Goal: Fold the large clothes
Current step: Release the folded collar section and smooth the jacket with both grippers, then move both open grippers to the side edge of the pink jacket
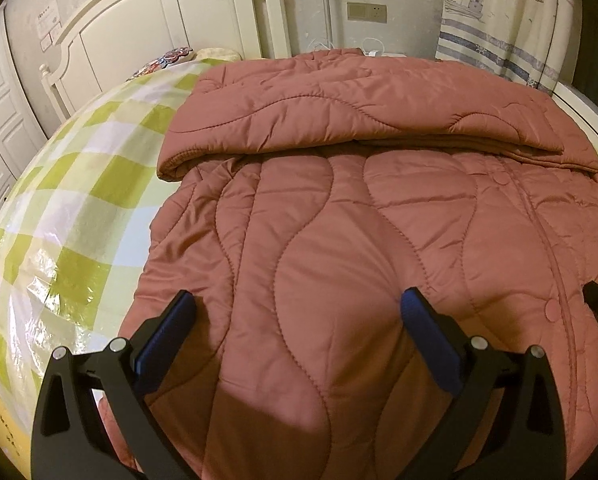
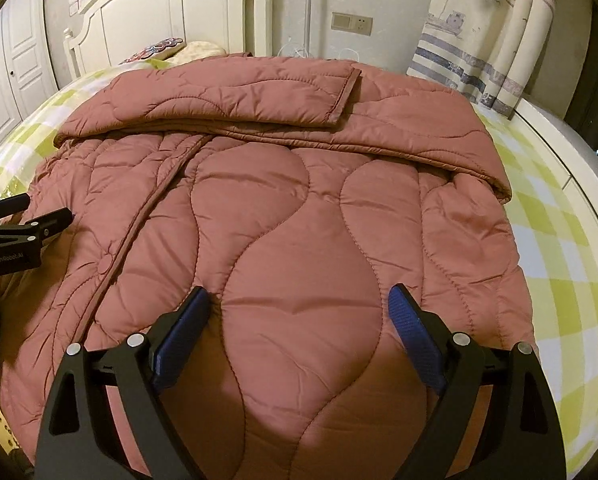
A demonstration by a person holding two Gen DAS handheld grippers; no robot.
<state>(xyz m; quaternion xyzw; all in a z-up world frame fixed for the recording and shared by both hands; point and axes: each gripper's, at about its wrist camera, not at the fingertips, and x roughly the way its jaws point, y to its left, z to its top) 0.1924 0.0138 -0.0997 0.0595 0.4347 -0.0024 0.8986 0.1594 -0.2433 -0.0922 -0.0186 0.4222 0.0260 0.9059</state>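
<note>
Nearest, the left gripper [image 1: 299, 304] hangs with its jaws spread wide and nothing between them, low over the near part of the pink quilted coat [image 1: 339, 240]. The right gripper [image 2: 301, 304] is just as wide and empty over the same near edge, further right. The coat lies spread on the green checked bedsheet [image 1: 79, 200], front up, its button strip running near to far. At its far end the sleeves [image 2: 227, 100] are already folded across the body, so the first folds look done; bringing the near hem over to halve the length is probably still left. The right view shows the cuff end [image 2: 345, 96] of the upper sleeve and the sheet to the right; the left view shows more sheet on the left, with the headboard [image 1: 171, 12] beyond
</note>
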